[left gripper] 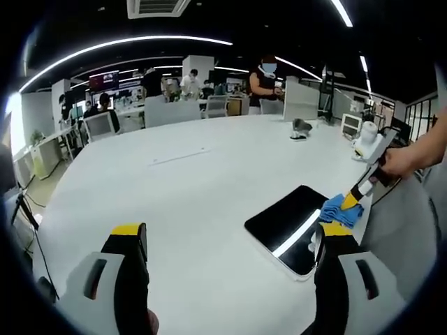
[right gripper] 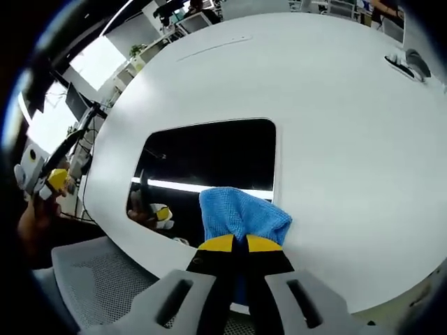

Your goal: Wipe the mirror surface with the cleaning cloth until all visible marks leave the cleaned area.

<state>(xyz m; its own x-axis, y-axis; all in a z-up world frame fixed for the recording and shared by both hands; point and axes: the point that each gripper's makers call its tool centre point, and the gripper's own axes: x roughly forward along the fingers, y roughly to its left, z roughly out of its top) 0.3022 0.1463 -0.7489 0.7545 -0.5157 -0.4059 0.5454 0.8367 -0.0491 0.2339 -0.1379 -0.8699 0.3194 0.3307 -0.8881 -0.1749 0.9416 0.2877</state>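
Item, my right gripper (right gripper: 232, 243): jaws clamped on the blue cleaning cloth (right gripper: 241, 213), pressed on the mirror (right gripper: 209, 153) at the tabletop's (right gripper: 335, 105) near edge. My left gripper (left gripper: 230, 241): jaws apart, idle. Step: wiping. Next: sweep cloth across glass.

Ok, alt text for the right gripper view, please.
The right gripper, jaws shut on a blue cloth, presses the cloth onto a dark rectangular mirror lying flat on a white table. The mirror reflects a ceiling light strip, and the left gripper shows at the left edge.
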